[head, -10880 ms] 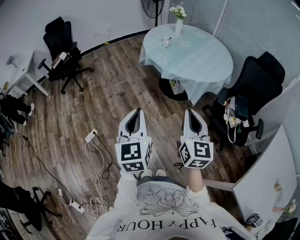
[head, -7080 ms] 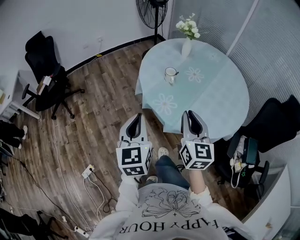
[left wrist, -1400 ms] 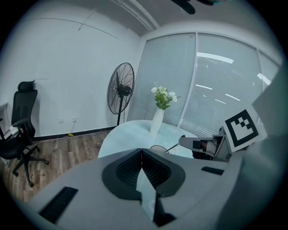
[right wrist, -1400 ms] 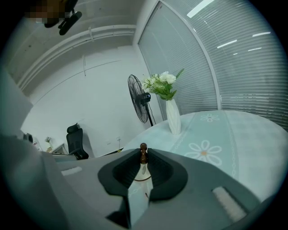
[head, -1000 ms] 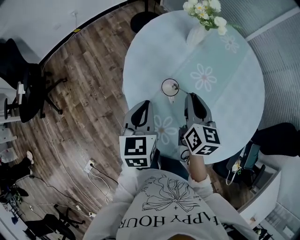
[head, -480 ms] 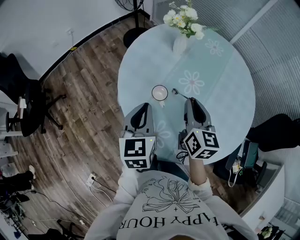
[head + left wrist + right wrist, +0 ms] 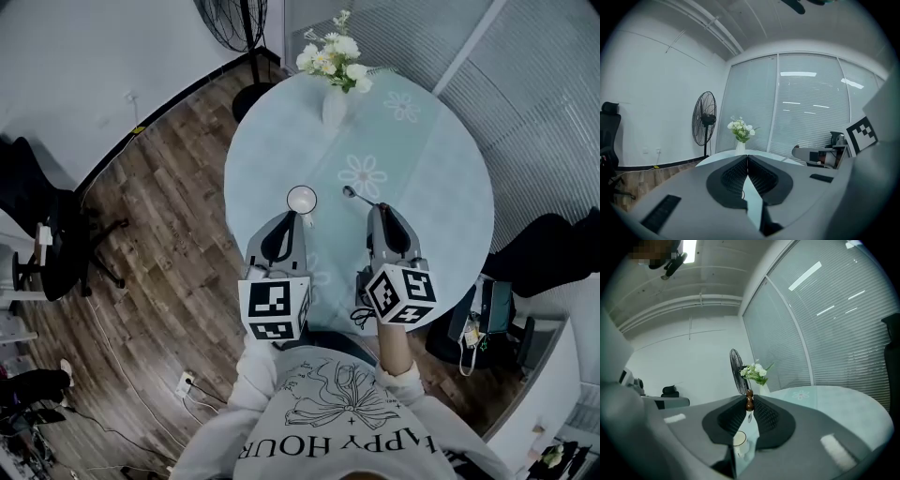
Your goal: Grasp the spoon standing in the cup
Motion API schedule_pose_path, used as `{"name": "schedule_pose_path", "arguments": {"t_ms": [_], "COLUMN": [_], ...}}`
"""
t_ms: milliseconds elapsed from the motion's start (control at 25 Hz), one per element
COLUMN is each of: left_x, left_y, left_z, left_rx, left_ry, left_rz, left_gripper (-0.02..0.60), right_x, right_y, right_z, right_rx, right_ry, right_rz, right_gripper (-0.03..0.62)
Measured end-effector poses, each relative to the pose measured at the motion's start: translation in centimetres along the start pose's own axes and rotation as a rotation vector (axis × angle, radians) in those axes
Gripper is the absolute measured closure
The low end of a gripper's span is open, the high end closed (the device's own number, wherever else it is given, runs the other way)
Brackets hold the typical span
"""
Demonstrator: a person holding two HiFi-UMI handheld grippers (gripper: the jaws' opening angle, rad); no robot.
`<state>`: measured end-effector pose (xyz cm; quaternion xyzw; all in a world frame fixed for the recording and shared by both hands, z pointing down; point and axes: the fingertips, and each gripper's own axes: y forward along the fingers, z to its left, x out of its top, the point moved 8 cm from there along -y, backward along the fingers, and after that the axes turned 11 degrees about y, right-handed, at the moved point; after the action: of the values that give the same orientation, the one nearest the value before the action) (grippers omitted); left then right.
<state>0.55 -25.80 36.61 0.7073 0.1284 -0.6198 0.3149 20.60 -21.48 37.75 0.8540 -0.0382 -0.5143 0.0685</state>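
Shirt [image 7: 342,412]: print is reading "HAPPY HOUR", upside down. Spoon [image 7: 749,400]: brown beaded handle, small metal bowl. Your right gripper [image 7: 380,208] is clamping it to the right of the cup [image 7: 302,200], its grip point hiding between the jaws. Left gripper [image 7: 286,217]: jaws are resting together, empty, near the cup.

Office, black swivel chair [image 7: 52,258], blinded glass partition [image 7: 544,112], round table [image 7: 441,187]
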Motion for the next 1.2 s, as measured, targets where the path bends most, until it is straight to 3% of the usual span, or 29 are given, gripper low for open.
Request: {"name": "schedule_pose_path", "arguments": {"t_ms": [480, 1200], "left_x": [3.0, 4.2], "left_y": [0.4, 0.9], "left_z": [-2.8, -4.6], "left_rx": [-0.066, -0.1], "left_ry": [0.047, 0.082], "left_rz": [-0.077, -0.099], "left_gripper": [0.575, 0.575], "right_x": [2.9, 4.5], "right_y": [-2.5, -3.9], "right_z": [-0.7, -2.2], "right_rx": [-0.02, -0.06], "right_ry": [-0.014, -0.018], "right_rz": [-0.082, -0.13], "right_gripper": [0.539, 0.539]}}
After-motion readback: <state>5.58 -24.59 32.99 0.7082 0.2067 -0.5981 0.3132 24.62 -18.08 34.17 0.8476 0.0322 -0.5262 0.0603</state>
